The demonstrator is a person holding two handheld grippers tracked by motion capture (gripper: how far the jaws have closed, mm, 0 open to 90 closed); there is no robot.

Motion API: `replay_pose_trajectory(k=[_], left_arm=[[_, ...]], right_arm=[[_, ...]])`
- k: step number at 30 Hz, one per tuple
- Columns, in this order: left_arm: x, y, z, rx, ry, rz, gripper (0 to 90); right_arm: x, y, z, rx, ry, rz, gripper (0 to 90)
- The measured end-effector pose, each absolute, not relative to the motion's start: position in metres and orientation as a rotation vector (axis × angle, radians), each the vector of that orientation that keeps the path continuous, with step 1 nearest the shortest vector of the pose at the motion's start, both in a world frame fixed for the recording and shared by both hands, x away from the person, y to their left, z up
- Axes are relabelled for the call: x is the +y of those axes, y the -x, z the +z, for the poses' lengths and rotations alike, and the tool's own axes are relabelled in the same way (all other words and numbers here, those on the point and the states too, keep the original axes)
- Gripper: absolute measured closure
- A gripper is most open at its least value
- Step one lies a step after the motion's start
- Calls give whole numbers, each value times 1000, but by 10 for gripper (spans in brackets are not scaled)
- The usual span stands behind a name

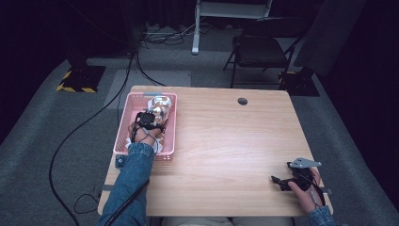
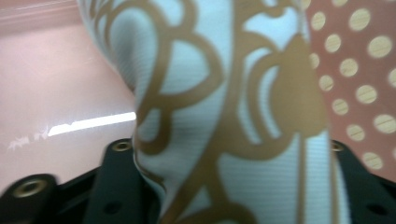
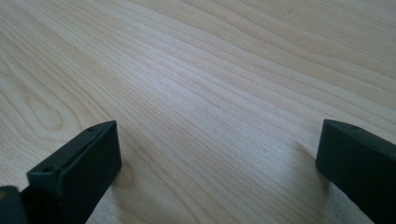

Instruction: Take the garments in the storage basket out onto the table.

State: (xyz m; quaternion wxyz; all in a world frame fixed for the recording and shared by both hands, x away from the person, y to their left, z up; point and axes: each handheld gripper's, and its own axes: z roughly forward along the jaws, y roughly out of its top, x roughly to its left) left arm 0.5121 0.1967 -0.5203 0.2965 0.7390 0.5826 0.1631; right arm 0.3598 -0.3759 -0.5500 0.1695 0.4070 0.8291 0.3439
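My left gripper (image 1: 151, 117) is down inside a pink plastic basket (image 1: 123, 123) at the table's left edge. In the left gripper view, a white cloth with a tan swirl pattern (image 2: 224, 102) stands between the gripper's (image 2: 233, 154) two black jaws. The jaws are wide apart, one on each side of the cloth. The same cloth (image 1: 161, 103) lies bunched at the basket's far end. My right gripper (image 1: 276, 181) rests near the table's front right corner. Its (image 3: 217, 135) jaws are spread wide over bare wood with nothing between them.
The wooden table (image 1: 226, 136) has a cable hole (image 1: 242, 100) near its far edge. The basket's perforated wall (image 2: 359, 70) is close on the right of the cloth. A black folding chair (image 1: 259, 47) stands on the floor beyond the table.
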Motion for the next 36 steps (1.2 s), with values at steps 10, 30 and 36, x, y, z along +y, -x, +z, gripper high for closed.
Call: replay_pose_trajectory(k=[10,30,36], left_arm=[[197,-505,-509,1533,-1914,473,582],[190,-489,-458,1422,-1830,555,587],[181,-484,-436,1368,-1810,571,587]], right_arm=[[-376,-360,-550,2356,-1157,978,0],[-376,-360,-550,2356,-1157,978,0],[-377,-360,-550,2360,-1151,979,1]])
